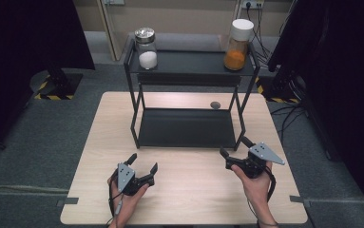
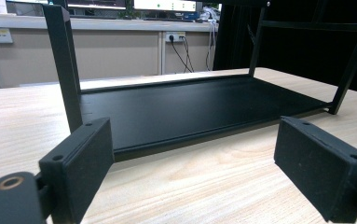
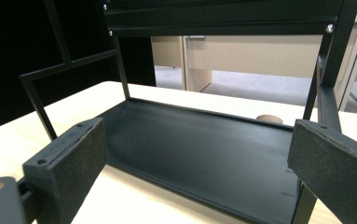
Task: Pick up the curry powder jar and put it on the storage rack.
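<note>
Item one: my left gripper (image 1: pixel 144 163), held over the wooden surface (image 1: pixel 189 190) in front of the black two-tier rack (image 1: pixel 189 126), off its front-left leg; jaws spread wide, nothing between them. In the left gripper view I look along it at the rack's lower shelf (image 2: pixel 199 105), which lies just ahead and apart from the jaws.

Item two: my right gripper (image 1: pixel 234 147), also spread and empty, close to the rack's front-right leg (image 1: pixel 242 128); touching or not, I cannot tell. The right gripper view faces the lower shelf (image 3: pixel 199 149) from that corner.

Item three: glass jar of white powder (image 1: pixel 147 48), metal-lidded, upright on the rack's top shelf at its left end, well apart from both grippers.

Item four: jar of orange powder (image 1: pixel 237 45), white-lidded, upright at the top shelf's right end.
</note>
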Motion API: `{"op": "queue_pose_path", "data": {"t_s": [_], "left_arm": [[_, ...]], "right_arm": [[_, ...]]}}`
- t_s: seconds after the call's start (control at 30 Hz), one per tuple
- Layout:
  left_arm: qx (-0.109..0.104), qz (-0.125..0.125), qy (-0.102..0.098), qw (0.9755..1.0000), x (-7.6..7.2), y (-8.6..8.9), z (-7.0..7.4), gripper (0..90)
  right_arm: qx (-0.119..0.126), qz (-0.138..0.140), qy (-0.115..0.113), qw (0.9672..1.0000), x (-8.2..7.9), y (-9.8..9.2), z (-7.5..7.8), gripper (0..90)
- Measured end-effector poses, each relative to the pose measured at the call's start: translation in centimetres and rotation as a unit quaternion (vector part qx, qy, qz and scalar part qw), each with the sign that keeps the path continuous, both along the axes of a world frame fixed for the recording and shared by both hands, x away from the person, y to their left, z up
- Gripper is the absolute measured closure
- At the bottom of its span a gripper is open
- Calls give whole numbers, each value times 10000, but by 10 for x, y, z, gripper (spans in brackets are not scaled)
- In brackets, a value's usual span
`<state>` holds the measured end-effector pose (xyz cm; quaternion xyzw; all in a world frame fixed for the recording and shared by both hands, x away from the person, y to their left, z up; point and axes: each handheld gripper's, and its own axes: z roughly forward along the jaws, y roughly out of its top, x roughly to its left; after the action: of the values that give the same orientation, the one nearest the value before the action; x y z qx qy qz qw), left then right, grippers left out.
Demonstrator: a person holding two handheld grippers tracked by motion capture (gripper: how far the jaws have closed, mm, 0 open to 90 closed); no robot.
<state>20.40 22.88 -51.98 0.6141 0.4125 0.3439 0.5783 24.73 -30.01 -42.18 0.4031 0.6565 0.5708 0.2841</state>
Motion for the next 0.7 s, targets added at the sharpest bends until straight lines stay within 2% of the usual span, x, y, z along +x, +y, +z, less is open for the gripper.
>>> {"op": "queue_pose_path", "data": {"t_s": [0.7], "left_arm": [[1,1,5,10000,0,0,0,114]], "right_arm": [[-11,-23,159,9999,-5,-6,-22,50]]}}
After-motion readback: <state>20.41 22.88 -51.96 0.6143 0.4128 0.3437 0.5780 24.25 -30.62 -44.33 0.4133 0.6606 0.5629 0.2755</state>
